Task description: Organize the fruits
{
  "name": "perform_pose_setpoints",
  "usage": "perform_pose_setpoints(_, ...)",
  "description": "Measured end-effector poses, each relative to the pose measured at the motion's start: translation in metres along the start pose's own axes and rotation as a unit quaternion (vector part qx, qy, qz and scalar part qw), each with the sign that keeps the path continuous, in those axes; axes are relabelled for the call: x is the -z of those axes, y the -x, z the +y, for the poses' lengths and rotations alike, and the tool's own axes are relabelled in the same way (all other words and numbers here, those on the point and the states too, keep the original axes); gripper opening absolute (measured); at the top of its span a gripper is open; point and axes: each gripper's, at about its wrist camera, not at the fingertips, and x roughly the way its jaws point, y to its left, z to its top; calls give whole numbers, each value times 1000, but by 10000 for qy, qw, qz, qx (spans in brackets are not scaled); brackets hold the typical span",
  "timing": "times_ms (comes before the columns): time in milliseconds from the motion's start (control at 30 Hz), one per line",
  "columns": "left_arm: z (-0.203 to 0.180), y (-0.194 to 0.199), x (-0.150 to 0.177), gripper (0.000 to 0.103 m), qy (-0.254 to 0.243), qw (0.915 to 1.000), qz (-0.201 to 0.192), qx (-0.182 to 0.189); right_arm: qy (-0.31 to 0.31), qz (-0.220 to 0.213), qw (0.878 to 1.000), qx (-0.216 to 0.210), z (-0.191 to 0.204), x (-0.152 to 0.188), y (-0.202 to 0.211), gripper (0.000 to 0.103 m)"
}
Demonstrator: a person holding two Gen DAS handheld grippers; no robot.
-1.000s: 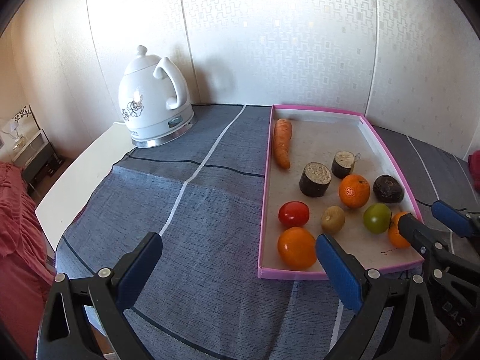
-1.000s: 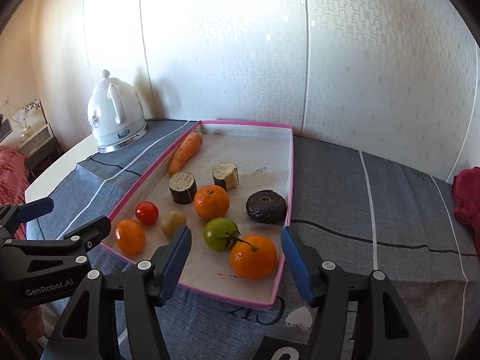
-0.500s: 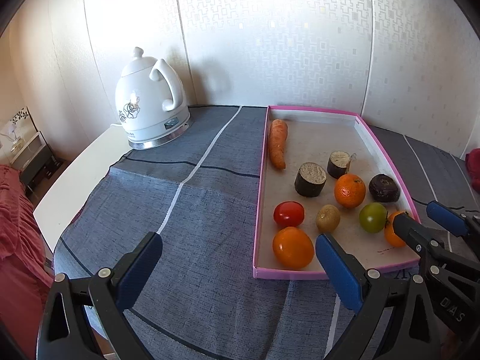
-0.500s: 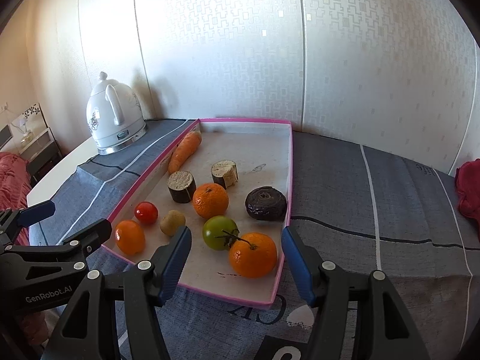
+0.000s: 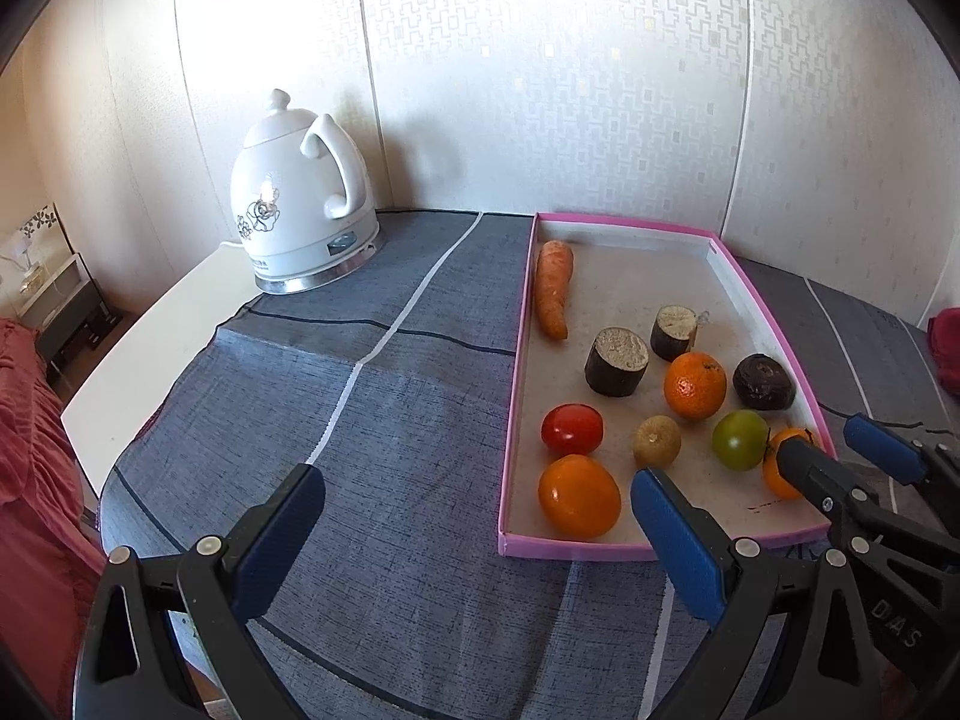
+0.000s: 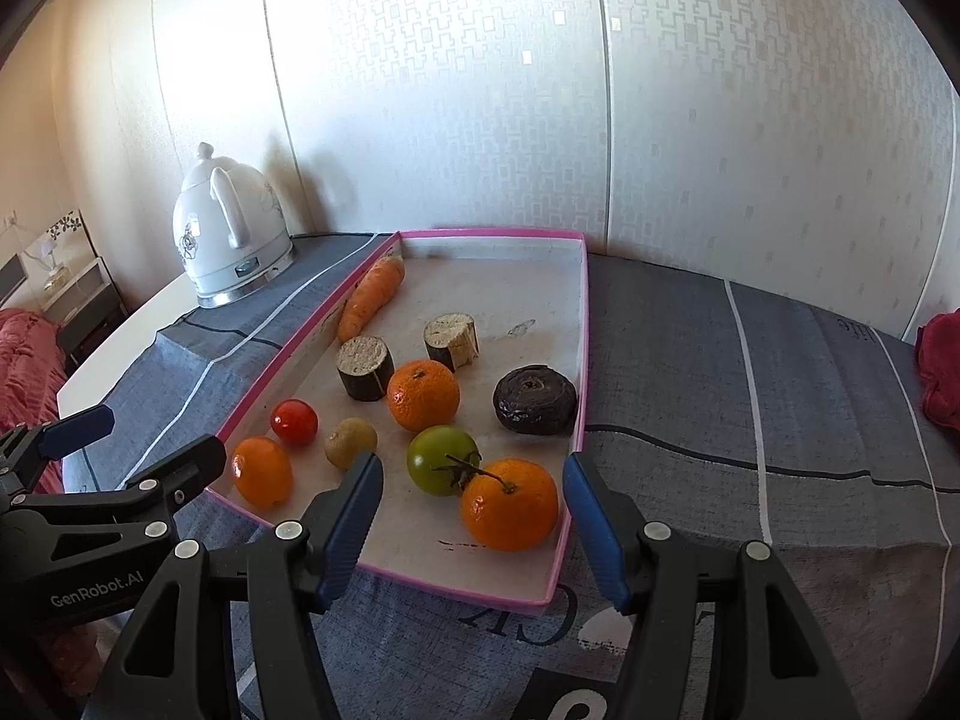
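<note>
Left wrist view: left hand-held gripper [image 5: 474, 531] wide apart, blue-padded fingers holding nothing, hovering over the grey striped cloth on the tabletop [image 5: 372, 420], its right finger in front of the near rim of the shallow pink-rimmed rectangular tray [image 5: 513, 396]. In the tray: long orange carrot [image 5: 553, 287] at far left, two dark cut cylinder pieces [image 5: 617, 361] mid-tray, round orange mandarin [image 5: 695, 385], dark wrinkled round lump [image 5: 764, 381], red tomato [image 5: 572, 428], small brownish kiwi-like fruit [image 5: 657, 441], green tomato [image 5: 740, 439], large smooth orange fruit [image 5: 579, 495] at the near left corner. White ceramic electric kettle [image 5: 300, 198] stands well left of the tray by the wall. Right hand-held gripper [image 5: 840, 459] enters from the right, one finger in front of a stemmed orange [image 5: 777, 459]; contact cannot be told here. Right wrist view: right hand-held gripper [image 6: 474, 525] also wide apart, empty, fingers flanking the near right corner of the tray, the stemmed orange [image 6: 510, 504] lying between them and untouched, green tomato [image 6: 441, 459] touching it. Left hand-held gripper [image 6: 129, 441] shows at left, just beside the tray's near left end.
</note>
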Motion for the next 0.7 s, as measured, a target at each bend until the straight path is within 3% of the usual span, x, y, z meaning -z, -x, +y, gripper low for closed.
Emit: perform_pose_setpoints(700,-1,-3,-1,102,-114,9999,49,7,-129,8,9999,-5,-3,-1,-1,63)
